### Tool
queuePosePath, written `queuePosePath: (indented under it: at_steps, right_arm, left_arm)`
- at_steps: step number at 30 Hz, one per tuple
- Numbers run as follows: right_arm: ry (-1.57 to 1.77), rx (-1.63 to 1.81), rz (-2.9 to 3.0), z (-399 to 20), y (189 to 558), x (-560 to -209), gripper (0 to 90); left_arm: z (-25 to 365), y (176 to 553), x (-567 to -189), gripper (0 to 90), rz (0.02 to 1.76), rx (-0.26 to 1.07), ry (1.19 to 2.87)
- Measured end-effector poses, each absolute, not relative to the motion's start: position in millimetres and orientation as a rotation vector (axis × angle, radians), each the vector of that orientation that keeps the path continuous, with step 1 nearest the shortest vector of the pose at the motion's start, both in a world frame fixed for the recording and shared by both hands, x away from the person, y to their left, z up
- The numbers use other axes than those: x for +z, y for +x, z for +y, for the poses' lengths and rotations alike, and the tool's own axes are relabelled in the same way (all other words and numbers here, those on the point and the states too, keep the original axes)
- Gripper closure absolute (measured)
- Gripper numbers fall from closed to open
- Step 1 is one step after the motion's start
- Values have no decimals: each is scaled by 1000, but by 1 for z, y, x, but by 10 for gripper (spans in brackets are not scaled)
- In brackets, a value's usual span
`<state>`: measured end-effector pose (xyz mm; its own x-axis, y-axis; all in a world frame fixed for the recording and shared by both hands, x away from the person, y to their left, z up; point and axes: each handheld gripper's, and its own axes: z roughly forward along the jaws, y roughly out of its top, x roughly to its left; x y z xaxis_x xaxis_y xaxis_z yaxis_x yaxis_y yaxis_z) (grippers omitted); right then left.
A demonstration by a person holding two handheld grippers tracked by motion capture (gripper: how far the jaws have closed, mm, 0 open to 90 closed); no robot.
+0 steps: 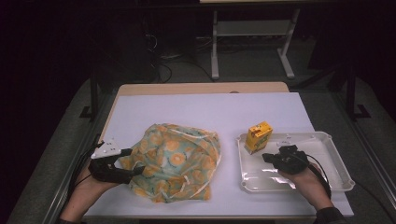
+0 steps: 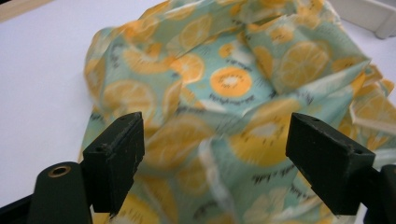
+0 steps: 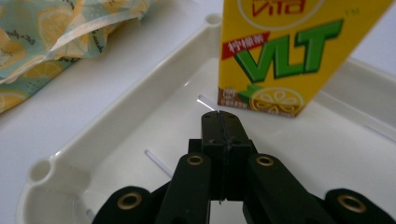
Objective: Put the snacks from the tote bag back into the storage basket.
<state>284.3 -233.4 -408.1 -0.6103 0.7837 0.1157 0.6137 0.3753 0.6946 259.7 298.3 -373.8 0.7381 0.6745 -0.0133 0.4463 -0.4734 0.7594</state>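
White table surface [image 1: 187, 107], wooden table edge [image 1: 201, 88] at the far side, metal-legged desk frame [image 1: 215, 46] beyond, grey floor [image 1: 56, 154].

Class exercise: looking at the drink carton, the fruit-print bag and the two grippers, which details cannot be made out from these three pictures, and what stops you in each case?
- Drink carton: right gripper view's top edge cuts off its top; high view too small for its print.
- Fruit-print bag: contents hidden by its own crumpled fabric.
- Bag's small lettering: blurred in left gripper view.
- Left gripper: whether its open jaws touch the bag is unclear in the high view.
- Tray: near corner hidden behind right gripper.

Yellow carton [image 1: 258, 136] in white tray [image 1: 337, 161]
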Motion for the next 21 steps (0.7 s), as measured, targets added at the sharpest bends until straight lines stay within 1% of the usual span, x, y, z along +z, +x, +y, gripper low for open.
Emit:
queuePosePath:
  at_steps: [13, 21]
  right_arm:
    - [1198, 1054, 2416, -221, 307, -406, 896]
    - [1185, 1048, 2410, -220, 314, -409, 895]
  left_arm:
    - [332, 246, -384, 184, 927, 425, 2136]
    - [344, 241, -395, 184, 975, 438, 2130]
